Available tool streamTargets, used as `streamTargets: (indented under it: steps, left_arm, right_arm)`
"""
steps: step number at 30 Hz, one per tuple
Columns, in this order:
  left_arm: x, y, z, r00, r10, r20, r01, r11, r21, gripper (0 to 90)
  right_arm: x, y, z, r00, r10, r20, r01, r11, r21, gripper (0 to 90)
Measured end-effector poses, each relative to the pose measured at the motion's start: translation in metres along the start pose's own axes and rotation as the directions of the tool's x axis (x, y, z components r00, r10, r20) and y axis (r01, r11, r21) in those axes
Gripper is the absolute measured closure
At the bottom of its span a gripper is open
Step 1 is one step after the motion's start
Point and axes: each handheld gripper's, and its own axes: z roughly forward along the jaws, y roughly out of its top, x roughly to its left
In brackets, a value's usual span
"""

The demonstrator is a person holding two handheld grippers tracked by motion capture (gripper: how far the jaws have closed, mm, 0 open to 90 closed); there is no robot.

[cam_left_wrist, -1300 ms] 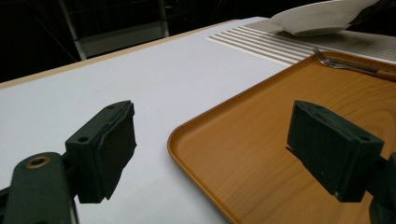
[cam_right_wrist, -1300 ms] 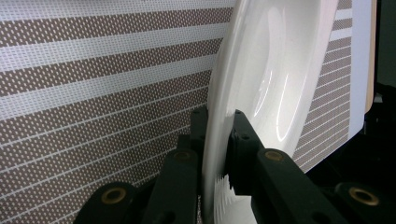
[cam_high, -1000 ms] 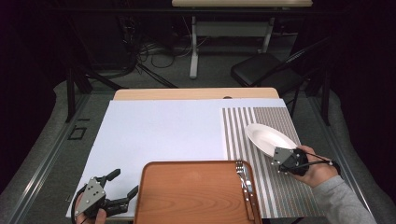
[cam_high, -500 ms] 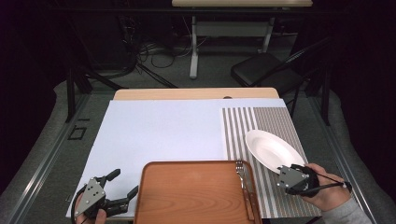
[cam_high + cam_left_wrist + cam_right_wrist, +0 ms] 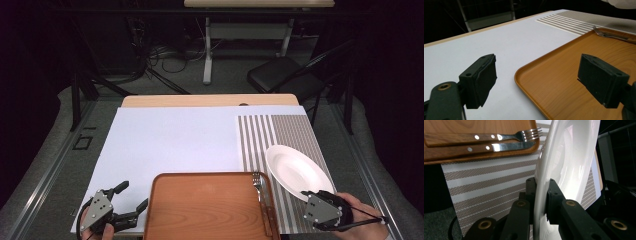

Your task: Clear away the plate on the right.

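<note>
A white plate [image 5: 295,171] hangs over the striped placemat [image 5: 280,135] at the table's right, and my right gripper [image 5: 309,194] is shut on its near rim. In the right gripper view the plate [image 5: 569,157] stands on edge between the two black jaws of my right gripper [image 5: 540,185]. A wooden tray [image 5: 210,207] sits at the front centre with a fork [image 5: 258,182] and a knife [image 5: 479,148] along its right side. My left gripper [image 5: 134,201] rests open at the tray's left front corner, its jaws apart over the tray edge [image 5: 529,82].
A white sheet [image 5: 170,140] covers most of the table. The table's wooden far edge [image 5: 205,100] lies beyond it. A black chair [image 5: 280,75] and desk legs stand on the floor behind the table.
My right gripper has carried the plate toward the front right of the placemat, and the plate has tipped to a flatter angle. The left gripper has stayed put.
</note>
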Motion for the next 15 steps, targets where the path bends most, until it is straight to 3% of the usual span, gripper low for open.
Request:
streamTargets:
  steps: [8, 10, 13, 15]
  left_arm:
    - [0.000, 0.000, 0.000, 1.0000, -0.004, -0.004, 0.004, 1.0000, -0.002, 15.2]
    - [0.000, 0.000, 0.000, 1.0000, -0.005, -0.003, 0.005, 1.0000, -0.001, 15.2]
    - [0.000, 0.000, 0.000, 1.0000, -0.002, -0.004, 0.002, 1.0000, -0.001, 15.2]
    - [0.000, 0.000, 0.000, 1.0000, -0.004, -0.005, 0.004, 1.0000, -0.001, 15.2]
  right_arm:
    - [0.006, 0.017, -0.005, 0.9993, -0.035, 0.009, 0.036, 0.9985, -0.041, 83.0]
    - [0.006, 0.023, -0.003, 0.9980, -0.063, 0.006, 0.064, 0.9957, -0.067, 83.0]
    - [0.011, 0.031, 0.000, 0.9983, -0.058, -0.004, 0.058, 0.9945, -0.088, 83.0]
    - [0.013, 0.038, 0.003, 0.9964, -0.084, -0.008, 0.083, 0.9903, -0.111, 83.0]
